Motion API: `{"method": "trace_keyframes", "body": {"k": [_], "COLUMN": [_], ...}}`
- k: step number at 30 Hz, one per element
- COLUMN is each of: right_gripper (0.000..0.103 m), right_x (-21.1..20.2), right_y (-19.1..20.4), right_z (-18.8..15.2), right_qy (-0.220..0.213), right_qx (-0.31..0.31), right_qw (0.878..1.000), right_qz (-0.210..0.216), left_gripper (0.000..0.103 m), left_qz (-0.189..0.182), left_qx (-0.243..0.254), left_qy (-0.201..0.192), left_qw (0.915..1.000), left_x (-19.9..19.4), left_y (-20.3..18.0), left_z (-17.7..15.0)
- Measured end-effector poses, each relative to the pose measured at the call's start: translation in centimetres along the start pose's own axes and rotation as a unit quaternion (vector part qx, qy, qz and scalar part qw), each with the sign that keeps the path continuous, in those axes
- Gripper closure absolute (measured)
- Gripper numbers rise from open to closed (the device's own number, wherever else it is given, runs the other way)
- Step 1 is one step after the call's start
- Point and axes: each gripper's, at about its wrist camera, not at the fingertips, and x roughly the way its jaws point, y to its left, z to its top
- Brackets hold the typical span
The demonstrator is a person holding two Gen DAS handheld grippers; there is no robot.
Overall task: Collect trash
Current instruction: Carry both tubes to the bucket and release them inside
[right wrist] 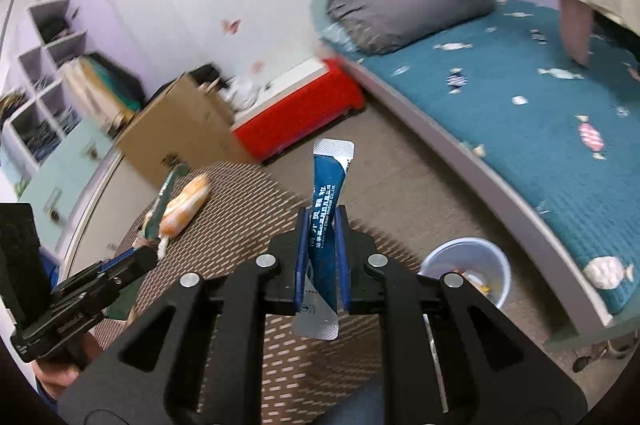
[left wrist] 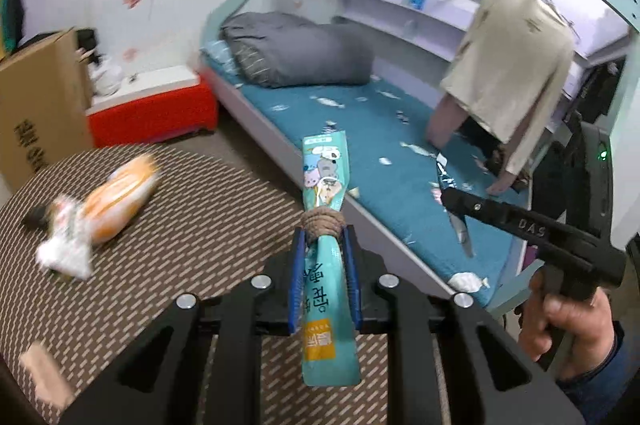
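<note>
Above the round patterned table (left wrist: 168, 209), the left gripper (left wrist: 325, 249) is clamped on a teal sachet (left wrist: 323, 181) with cartoon print; brown cord is wound around the sachet just ahead of the pads, and the grip sits near mid-length, so both ends project clear of the jaws; the right gripper (right wrist: 322, 229) is likewise closed on a dark blue sachet (right wrist: 327, 193) with silver crimped ends, held upright between the blue pads; each gripper thus carries 1 piece of trash; a white bin (right wrist: 468, 269) stands on the floor between the table and the bed (right wrist: 520, 113), below and to the right of the right gripper, with some scraps visible inside; judged from this layout, the bin is the drop point and the right gripper has the shorter path; 1 orange-and-white wrapper (left wrist: 116, 201) lies on the table, blurred, apparently not yet collected; a loose grip could let a thin sachet slip before release over the bin
</note>
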Motion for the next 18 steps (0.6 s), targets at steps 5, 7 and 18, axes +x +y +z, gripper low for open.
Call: {"method": "trace_keyframes", "body": {"k": [5, 7, 18], "right_gripper": [0.09, 0.09, 0.09], "right_x": [-0.9, -0.7, 5.1], "right_y": [-4.7, -6.0, -13.4], "right_z": [2.0, 2.5, 1.5], "right_qy": [-0.02, -0.02, 0.042], "right_qx": [0.03, 0.036, 0.093], "right_qw": [0.999, 0.998, 0.992], "right_qz": [-0.031, -0.04, -0.069], "left_gripper": [0.085, 0.085, 0.085], "left_qz": [-0.025, -0.034, -0.06], "left_qx": [0.012, 0.016, -0.002], "left_qy": [0.009, 0.014, 0.117], "left_qw": [0.9996, 0.9992, 0.9914], "left_x": [3.6, 4.8, 16.1], "left_y": [-4.1, -5.4, -10.0], "left_z": [1.7, 2.1, 1.9]}}
